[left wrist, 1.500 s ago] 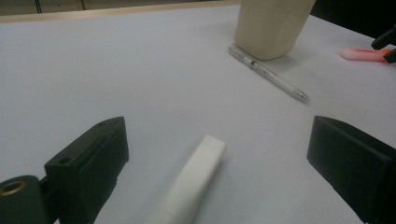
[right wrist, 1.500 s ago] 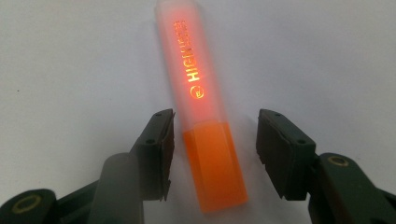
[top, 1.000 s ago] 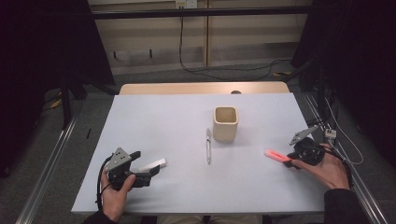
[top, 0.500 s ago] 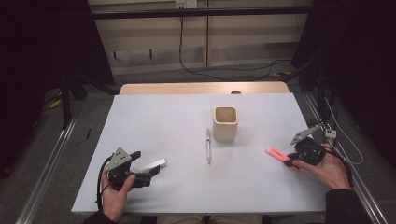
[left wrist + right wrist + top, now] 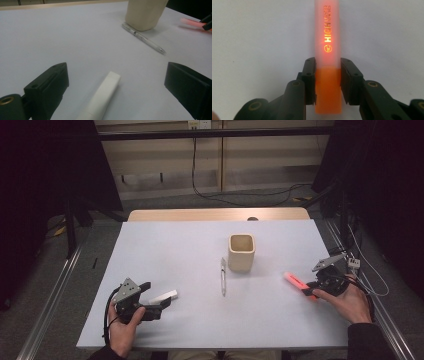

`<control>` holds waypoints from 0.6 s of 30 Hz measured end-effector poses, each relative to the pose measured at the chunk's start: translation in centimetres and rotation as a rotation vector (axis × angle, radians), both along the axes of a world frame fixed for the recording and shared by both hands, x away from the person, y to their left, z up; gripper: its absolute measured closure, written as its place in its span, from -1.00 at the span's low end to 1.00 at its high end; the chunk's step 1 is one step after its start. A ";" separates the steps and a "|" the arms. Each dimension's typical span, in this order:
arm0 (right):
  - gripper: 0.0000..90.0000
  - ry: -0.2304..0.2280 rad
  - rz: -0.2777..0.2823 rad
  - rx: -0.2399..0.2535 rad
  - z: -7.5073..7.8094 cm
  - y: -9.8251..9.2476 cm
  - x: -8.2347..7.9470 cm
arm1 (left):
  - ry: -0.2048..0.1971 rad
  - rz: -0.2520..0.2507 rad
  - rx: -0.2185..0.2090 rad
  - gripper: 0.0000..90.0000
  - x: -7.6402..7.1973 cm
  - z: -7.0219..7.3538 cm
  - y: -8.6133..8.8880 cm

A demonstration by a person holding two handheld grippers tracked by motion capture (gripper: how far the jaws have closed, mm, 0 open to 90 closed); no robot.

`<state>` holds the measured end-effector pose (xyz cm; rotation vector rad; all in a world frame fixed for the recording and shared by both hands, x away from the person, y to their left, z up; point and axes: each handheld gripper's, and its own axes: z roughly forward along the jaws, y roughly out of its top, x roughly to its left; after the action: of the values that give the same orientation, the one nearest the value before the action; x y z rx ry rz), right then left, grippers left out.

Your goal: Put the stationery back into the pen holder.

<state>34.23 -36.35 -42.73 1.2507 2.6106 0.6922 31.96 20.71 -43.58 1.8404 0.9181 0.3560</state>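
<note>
Right tongs (image 5: pixel 327 82) clamped on orange highlighter (image 5: pixel 328 45); left tongs (image 5: pixel 117 92) wide open around white marker (image 5: pixel 101 100).

Left hand-held gripper (image 5: pixel 162 303) gapes wide; right hand-held gripper (image 5: pixel 311 289) clamped, jaws level.

White table (image 5: pixel 180 245), bare over most of top. Beige square-mouthed cup (image 5: pixel 242 252) upright right of centre, open top, inside looks empty from high view. Clear pen (image 5: pixel 223 276) flat just left of cup, near its base, lying lengthwise front to back; left gripper view shows one end close against cup foot, touching or not unclear. Tan wooden board edge (image 5: pixel 215 214) along far side of table. Black cables (image 5: pixel 210 195) on floor beyond. Metal rail (image 5: pixel 50 295) along left floor. Dark curtains both sides.
</note>
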 end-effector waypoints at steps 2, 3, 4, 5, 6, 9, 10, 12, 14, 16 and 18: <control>0.50 -0.006 0.003 0.011 0.2 0.4 -0.1 | 0.001 -0.002 0.000 -0.88 0.0 0.0 0.0; 0.51 -0.005 0.007 0.019 0.3 0.7 -0.2 | -0.001 -0.002 0.002 -0.88 0.0 0.0 0.0; 0.51 -0.008 0.008 0.025 0.5 1.0 -0.2 | -0.002 -0.002 0.001 -0.88 -0.1 0.1 0.0; 0.51 -0.008 0.008 0.025 0.5 1.0 -0.2 | -0.004 -0.002 0.003 -0.88 0.0 0.1 0.1; 0.51 -0.013 0.014 0.026 0.6 1.2 -0.2 | -0.004 -0.001 0.003 -0.88 0.0 0.1 0.1; 0.50 -0.021 0.021 0.038 1.0 2.1 -0.4 | -0.003 -0.005 0.004 -0.88 -0.1 0.1 0.0; 0.51 -0.027 0.030 0.050 1.1 2.5 -0.4 | -0.004 -0.004 0.005 -0.88 -0.1 0.1 0.0; 0.50 -0.028 0.033 0.056 1.1 2.8 -0.5 | -0.003 -0.006 0.003 -0.88 -0.1 0.0 -0.1; 0.51 -0.031 0.038 0.081 1.1 3.2 -0.4 | -0.003 -0.008 0.002 -0.88 -0.1 0.0 -0.1; 0.51 -0.026 0.040 0.103 1.3 3.8 -0.4 | -0.004 -0.010 0.004 -0.88 -0.1 0.0 -0.1; 0.51 -0.033 0.047 0.103 1.4 4.5 -0.4 | -0.002 -0.015 0.007 -0.88 -0.1 0.0 -0.2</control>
<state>33.87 -31.85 -41.34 1.1971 2.6153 0.8577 31.90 20.56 -43.56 1.8523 0.9024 0.3524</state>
